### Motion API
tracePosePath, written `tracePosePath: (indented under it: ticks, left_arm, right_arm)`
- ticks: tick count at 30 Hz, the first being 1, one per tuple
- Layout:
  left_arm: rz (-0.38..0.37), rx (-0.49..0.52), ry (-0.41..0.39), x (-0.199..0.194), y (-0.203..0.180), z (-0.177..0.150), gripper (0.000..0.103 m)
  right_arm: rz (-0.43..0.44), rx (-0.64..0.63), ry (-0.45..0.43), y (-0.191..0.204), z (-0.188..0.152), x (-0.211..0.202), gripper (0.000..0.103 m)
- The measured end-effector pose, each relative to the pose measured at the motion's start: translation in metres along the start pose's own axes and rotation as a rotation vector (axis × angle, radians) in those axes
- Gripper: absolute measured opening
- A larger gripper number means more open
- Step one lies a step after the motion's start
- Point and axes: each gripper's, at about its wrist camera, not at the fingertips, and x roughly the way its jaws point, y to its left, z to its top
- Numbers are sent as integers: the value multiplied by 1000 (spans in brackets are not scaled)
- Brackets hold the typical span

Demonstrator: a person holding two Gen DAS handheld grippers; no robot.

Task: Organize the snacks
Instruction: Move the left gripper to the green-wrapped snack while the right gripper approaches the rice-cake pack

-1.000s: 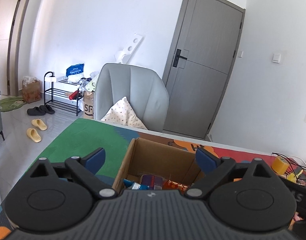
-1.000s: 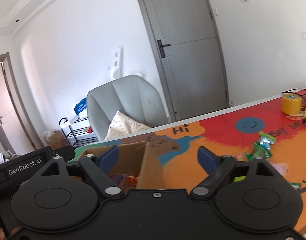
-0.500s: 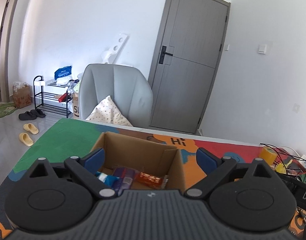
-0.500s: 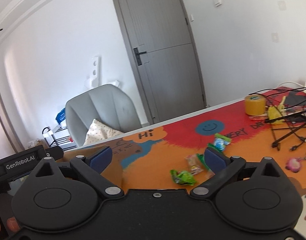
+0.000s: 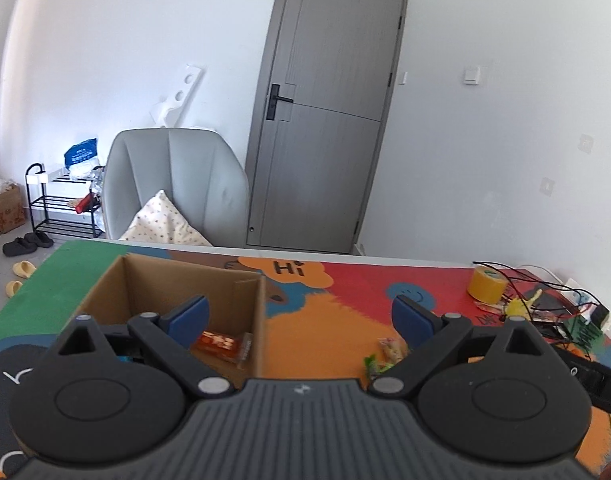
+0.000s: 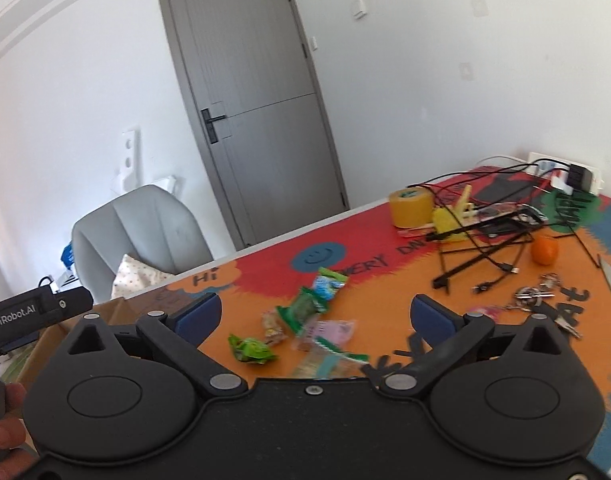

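An open cardboard box (image 5: pixel 153 280) stands on the colourful table mat at the left, with an orange snack pack (image 5: pixel 219 343) and other snacks inside. My left gripper (image 5: pixel 299 318) is open and empty, above the box's right wall. Several loose snack packets lie on the orange part of the mat: a bright green one (image 6: pixel 251 349), a green one (image 6: pixel 301 309), a blue-green one (image 6: pixel 329 282) and a pink one (image 6: pixel 329 330). My right gripper (image 6: pixel 315 314) is open and empty, hovering over these packets. Two of the packets (image 5: pixel 385 356) show in the left wrist view.
A yellow tape roll (image 6: pixel 409 208), tangled black cables (image 6: pixel 485 240), a small orange fruit (image 6: pixel 544 250) and keys (image 6: pixel 537 300) lie at the right of the table. A grey chair (image 5: pixel 173 184) with a pillow stands behind the table, near a grey door (image 5: pixel 325 120).
Both grippers have swung to the right, from over the box toward the loose snack packets. Both stayed open and empty.
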Motion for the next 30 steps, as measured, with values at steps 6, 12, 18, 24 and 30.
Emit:
tracePosePath:
  ticks: [6,12,18,24,30]
  left_arm:
    - [-37,56,3,1,-27,-7,97]
    - [-67,90,33,15,-48,-16,97]
    - [-64,114,79,33,-58,-29,96]
    - [-55,122,129,54,-57,-39,94]
    - [-70,126,151,69,-58,-41,89]
  right_arm:
    - [-26,14,12,-26,-8,-6,100]
    - [-29,36,54,-46,-16,2,92]
    - [-5,57,99,-51,-23,18,85]
    - [22,66,166,-41,-35,45,82]
    - [37,69,215,-28,-44,68,78]
